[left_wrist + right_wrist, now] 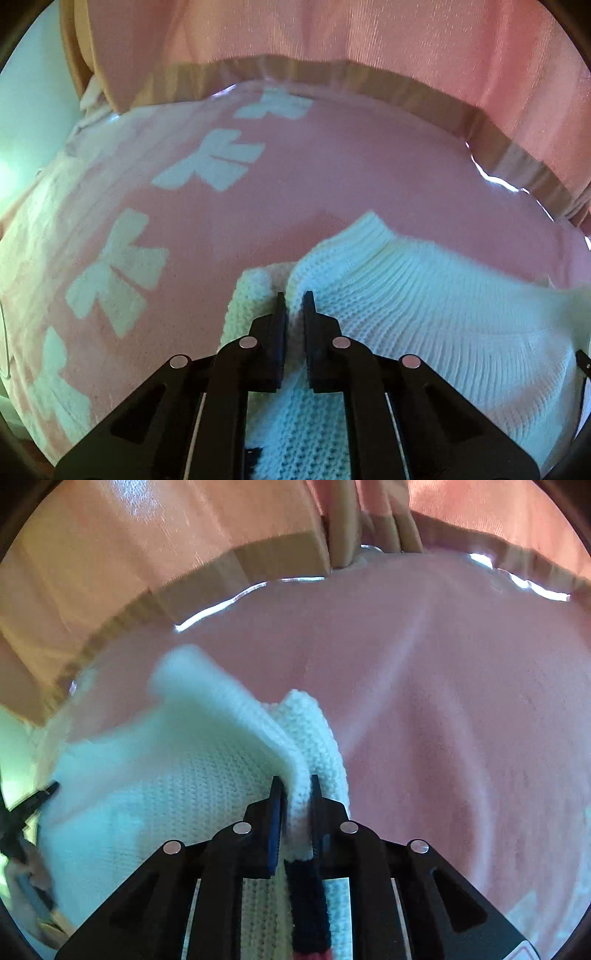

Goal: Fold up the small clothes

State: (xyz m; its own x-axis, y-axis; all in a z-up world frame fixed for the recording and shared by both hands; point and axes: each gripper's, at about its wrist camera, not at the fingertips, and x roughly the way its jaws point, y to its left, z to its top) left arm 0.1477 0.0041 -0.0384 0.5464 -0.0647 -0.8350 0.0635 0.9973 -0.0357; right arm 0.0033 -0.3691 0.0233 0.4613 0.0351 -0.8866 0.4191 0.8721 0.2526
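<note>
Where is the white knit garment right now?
The white knit garment is pinched between both grippers, left gripper and right gripper, lower centre of both wrist views, over the pink cloth.

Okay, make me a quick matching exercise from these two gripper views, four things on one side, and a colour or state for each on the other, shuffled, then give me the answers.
Things
1. left gripper
2. knitted garment
3. cloth covering the table
4. bow shapes on the cloth

Descriptions
A. pink
B. cream white, with a dark band at one edge
C. shut on an edge of the knit
D. pale, in a row along the left side

Pairs: 1-C, 2-B, 3-A, 4-D

The right gripper is also shut on the knitted garment.
</note>
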